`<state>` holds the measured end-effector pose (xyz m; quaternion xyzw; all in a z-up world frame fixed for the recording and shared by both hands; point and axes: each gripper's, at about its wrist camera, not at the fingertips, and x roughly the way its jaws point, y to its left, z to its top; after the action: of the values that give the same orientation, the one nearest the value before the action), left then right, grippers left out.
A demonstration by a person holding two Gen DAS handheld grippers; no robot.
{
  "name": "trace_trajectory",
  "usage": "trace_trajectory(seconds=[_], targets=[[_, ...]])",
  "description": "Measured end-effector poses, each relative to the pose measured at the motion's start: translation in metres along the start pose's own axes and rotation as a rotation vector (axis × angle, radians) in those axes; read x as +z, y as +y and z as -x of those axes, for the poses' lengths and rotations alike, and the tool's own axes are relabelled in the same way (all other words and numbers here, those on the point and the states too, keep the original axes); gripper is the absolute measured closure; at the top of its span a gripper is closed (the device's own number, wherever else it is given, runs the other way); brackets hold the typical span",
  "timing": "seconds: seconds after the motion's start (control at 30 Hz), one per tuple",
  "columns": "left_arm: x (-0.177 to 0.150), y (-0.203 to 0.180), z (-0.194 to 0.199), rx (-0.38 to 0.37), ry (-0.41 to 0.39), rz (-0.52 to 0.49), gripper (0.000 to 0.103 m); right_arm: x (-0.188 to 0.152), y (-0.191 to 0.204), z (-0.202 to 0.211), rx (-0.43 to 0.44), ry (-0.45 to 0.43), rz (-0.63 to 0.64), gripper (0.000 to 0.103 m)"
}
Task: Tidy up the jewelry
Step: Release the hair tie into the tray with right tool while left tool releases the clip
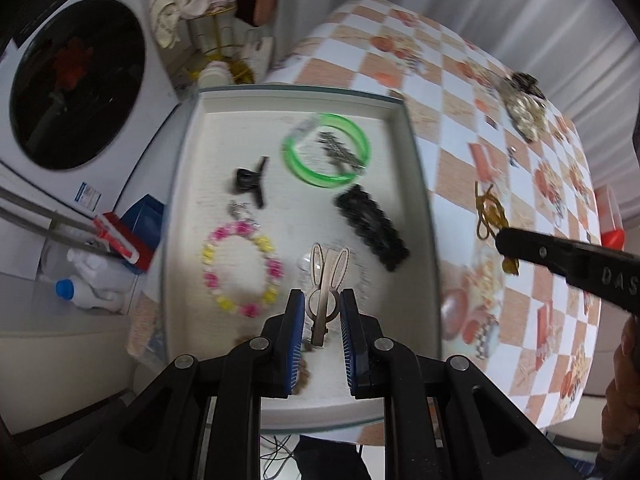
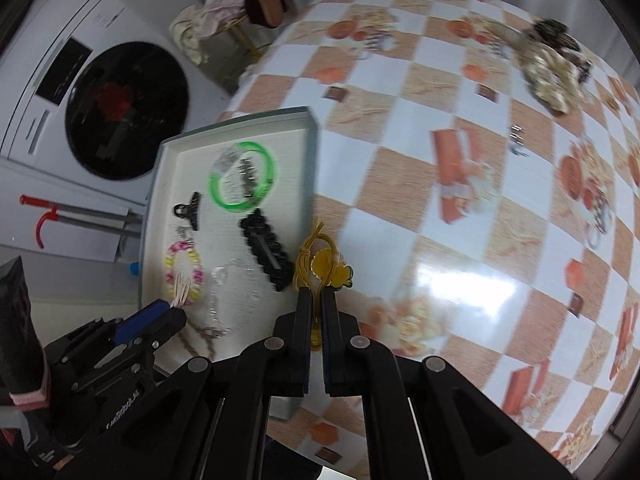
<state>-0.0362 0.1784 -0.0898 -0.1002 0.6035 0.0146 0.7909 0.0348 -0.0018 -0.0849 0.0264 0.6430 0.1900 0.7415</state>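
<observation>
My left gripper (image 1: 322,298) is shut on a pale rose hair clip with two long loops (image 1: 326,270), held just above the near part of the white tray (image 1: 420,184). In the tray lie a green bangle (image 1: 326,150), a black claw clip (image 1: 250,180), a pink and yellow bead bracelet (image 1: 242,270) and a long black hair clip (image 1: 372,226). My right gripper (image 2: 316,292) is shut on a yellow cord necklace with a yellow pendant (image 2: 326,266), hanging over the tray's right rim (image 2: 310,160). That gripper (image 1: 506,242) enters the left wrist view from the right.
The checkered tablecloth (image 2: 440,240) carries a heap of jewelry (image 2: 552,68) at the far right and a small pair of earrings (image 2: 518,140). A washing machine (image 1: 76,84) and bottles (image 1: 92,284) stand left of the table. A person's hand (image 1: 624,368) holds the right gripper.
</observation>
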Motion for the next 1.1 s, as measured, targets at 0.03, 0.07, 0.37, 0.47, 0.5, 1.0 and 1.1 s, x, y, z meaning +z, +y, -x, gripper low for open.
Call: trace_trajectory(seconds=[0.03,0.07,0.37,0.47,0.5,1.0,1.1], targets=[[0.002,0.005,-0.002,-0.001,0.000,0.008,0.080,0.001,0.005,-0.003,0.005,0.003,0.009,0.098],[0.004,0.008,-0.004,0.000,0.001,0.012,0.080,0.002,0.011,-0.006,0.012,0.007,0.020,0.098],[0.033,0.015,-0.027,-0.016,-0.008,-0.013,0.080,-0.012,0.041,-0.036,0.047,0.071,0.053,0.099],[0.040,0.012,-0.037,-0.016,-0.003,-0.027,0.080,-0.022,0.044,-0.046,0.055,0.100,0.056,0.099],[0.041,0.012,-0.041,-0.013,0.001,-0.032,0.080,-0.026,0.045,-0.049,0.057,0.109,0.057,0.099],[0.046,0.012,-0.071,0.035,0.034,-0.063,0.080,-0.057,0.057,-0.095,0.056,0.196,0.064,0.099],[0.045,0.011,-0.073,0.040,0.037,-0.066,0.080,-0.055,0.058,-0.102,0.048,0.204,0.063,0.099]])
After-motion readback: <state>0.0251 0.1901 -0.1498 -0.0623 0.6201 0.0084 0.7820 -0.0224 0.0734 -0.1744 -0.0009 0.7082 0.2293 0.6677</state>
